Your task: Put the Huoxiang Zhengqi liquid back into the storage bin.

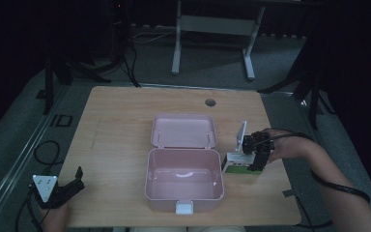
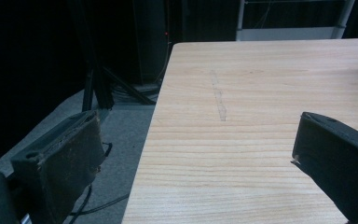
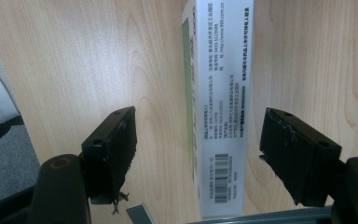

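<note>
A pink plastic box stands open mid-table, its lid laid back flat behind it and the inside bare. Just right of the box lies a small white-and-green carton. My right gripper hovers over the carton, pointing down. In the right gripper view the carton, with printed text and a barcode, lies lengthwise between the jaws of my right gripper; a gap shows on each side, so the pads do not touch it. My left gripper rests open at the table's near left corner, with nothing between the jaws of that gripper.
The box's white latch juts toward the front edge. A round cable hole sits near the table's far edge. Beyond the table stand a white desk frame and dark stands. Cables lie on the floor at the left.
</note>
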`<state>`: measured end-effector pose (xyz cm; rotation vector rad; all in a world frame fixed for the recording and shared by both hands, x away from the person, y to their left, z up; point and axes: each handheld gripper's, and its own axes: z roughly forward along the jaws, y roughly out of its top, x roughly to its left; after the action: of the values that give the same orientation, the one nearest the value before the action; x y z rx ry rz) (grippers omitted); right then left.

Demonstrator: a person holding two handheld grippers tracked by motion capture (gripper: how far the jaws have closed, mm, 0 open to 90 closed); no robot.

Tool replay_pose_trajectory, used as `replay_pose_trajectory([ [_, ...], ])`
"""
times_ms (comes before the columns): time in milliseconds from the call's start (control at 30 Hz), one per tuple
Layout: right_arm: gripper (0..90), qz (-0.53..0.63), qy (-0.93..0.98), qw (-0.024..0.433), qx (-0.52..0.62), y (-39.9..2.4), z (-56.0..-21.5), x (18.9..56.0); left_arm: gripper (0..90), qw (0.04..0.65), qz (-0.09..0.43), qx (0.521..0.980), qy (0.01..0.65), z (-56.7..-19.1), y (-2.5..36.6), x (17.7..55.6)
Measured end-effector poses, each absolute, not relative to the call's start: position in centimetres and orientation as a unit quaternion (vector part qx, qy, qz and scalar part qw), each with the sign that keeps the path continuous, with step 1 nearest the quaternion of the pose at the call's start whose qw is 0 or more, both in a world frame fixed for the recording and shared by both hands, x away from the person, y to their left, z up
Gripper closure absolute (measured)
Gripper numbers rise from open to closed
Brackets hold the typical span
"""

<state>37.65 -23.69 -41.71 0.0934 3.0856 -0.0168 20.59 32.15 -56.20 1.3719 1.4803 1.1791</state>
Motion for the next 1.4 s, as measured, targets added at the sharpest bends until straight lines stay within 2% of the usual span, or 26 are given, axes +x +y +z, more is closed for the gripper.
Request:
replay_pose_trajectory([
  [367, 33.2, -0.03, 0.999, 0.012, 0.03, -23.5, -44.4, 39.3, 2.1, 0.389, 0.464, 0.541, 0.583, -56.2, 32.2, 20.6],
  [400, 36.5, -0.03, 0.999, 0.011, 0.03, -23.5, -44.6, 39.4, 2.1, 0.389, 0.464, 0.541, 0.583, -56.2, 32.2, 20.6],
  [600, 43.0, -0.037, 0.999, 0.008, 0.031, -23.2, -45.8, 39.9, 2.1, 0.39, 0.464, 0.541, 0.582, -56.2, 32.2, 20.6],
  [667, 49.9, -0.036, 0.999, 0.009, 0.031, -23.3, -46.1, 40.1, 2.1, 0.39, 0.464, 0.542, 0.582, -56.2, 32.1, 20.6],
  [700, 50.1, -0.036, 0.999, 0.007, 0.032, -23.3, -46.2, 40.1, 2.1, 0.39, 0.464, 0.542, 0.582, -56.2, 32.1, 20.6],
  [833, 60.2, -0.039, 0.999, -0.003, 0.03, -23.3, -46.5, 40.1, 2.1, 0.389, 0.464, 0.542, 0.583, -56.2, 32.1, 20.6],
  [1033, 61.8, -0.05, 0.999, 0.002, 0.022, -23.1, -46.5, 39.8, 2.1, 0.388, 0.464, 0.542, 0.583, -56.2, 32.1, 20.6],
  [1400, 61.9, -0.051, 0.998, -0.021, 0.015, -22.6, -45.4, 38.7, 2.1, 0.387, 0.464, 0.542, 0.584, -56.2, 32.1, 20.6],
])
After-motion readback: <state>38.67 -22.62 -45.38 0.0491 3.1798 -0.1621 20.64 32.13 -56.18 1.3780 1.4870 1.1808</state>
